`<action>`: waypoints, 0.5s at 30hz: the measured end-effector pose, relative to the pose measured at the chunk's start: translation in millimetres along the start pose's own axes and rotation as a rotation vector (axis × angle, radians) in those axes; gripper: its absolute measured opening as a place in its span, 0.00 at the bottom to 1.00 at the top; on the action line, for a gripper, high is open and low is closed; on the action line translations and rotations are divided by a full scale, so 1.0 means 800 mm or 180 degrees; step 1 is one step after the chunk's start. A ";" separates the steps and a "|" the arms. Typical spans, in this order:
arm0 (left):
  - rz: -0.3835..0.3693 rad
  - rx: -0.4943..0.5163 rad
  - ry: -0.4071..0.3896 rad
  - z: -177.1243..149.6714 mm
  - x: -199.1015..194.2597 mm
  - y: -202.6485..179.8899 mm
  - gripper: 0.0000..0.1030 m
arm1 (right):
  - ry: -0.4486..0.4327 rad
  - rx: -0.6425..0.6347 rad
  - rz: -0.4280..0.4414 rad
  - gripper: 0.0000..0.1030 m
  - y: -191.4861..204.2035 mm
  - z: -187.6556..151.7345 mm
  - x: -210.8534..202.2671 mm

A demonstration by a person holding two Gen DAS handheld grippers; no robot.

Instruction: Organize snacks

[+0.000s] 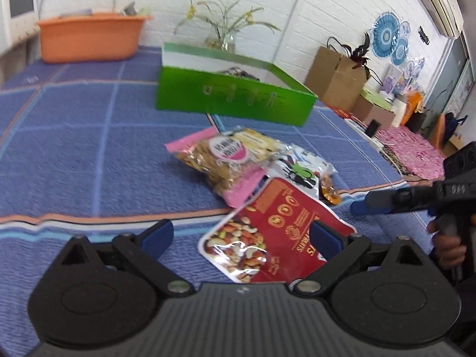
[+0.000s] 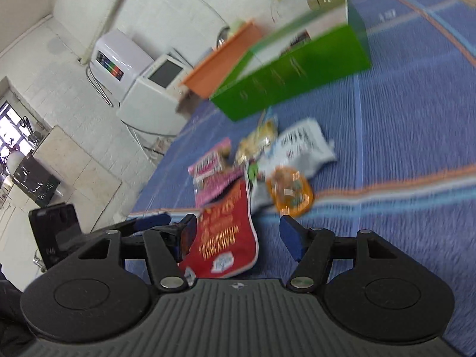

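Red foil nut pouch [image 1: 267,232]: lies flat on the blue cloth [image 1: 89,163] between my left fingers [image 1: 239,235], which are spread and holding nothing. Right fingers [image 2: 238,238]: also released, over the same pouch. Pink snack bag [image 1: 226,163], white packet [image 1: 300,169], orange packet [image 2: 288,193]: just beyond my fingertips. Green box [image 1: 235,95]: farther ahead. Risk: both grippers closing on one slick pouch, crumpling it or colliding.

left gripper [image 1: 241,235] jaws spread, right gripper [image 2: 239,235] likewise

Left gripper [image 1: 241,238]: black ribbed body, round hubs, blue fingertips [image 1: 157,233] (silver pivot screws); right gripper [image 2: 238,238] alike
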State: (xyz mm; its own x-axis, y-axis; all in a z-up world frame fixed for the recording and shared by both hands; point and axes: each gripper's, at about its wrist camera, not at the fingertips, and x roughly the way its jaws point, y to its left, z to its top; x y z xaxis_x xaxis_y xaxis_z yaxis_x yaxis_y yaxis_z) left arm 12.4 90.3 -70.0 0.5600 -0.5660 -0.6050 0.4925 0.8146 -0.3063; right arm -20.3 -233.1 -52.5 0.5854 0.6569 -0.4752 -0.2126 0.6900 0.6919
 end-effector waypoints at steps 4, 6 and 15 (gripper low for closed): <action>-0.0073 0.0053 0.0158 0.004 0.020 -0.002 0.94 | 0.0017 0.0372 0.0140 0.98 -0.016 -0.001 0.011; -0.0187 0.0104 0.0186 0.005 0.024 -0.002 0.94 | 0.0008 0.0507 0.0273 0.98 -0.021 0.003 0.015; -0.0352 0.0520 0.0247 0.000 0.028 -0.024 0.66 | 0.0428 0.0092 0.0280 0.72 0.011 0.009 0.049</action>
State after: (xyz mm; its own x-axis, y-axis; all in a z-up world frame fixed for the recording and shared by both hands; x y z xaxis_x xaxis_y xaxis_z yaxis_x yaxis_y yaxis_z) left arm 15.2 61.7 -77.9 0.4468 -0.6342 -0.6310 0.6531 0.7132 -0.2544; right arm 6.9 -203.6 -61.3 0.4552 0.7504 -0.4793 -0.2346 0.6204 0.7484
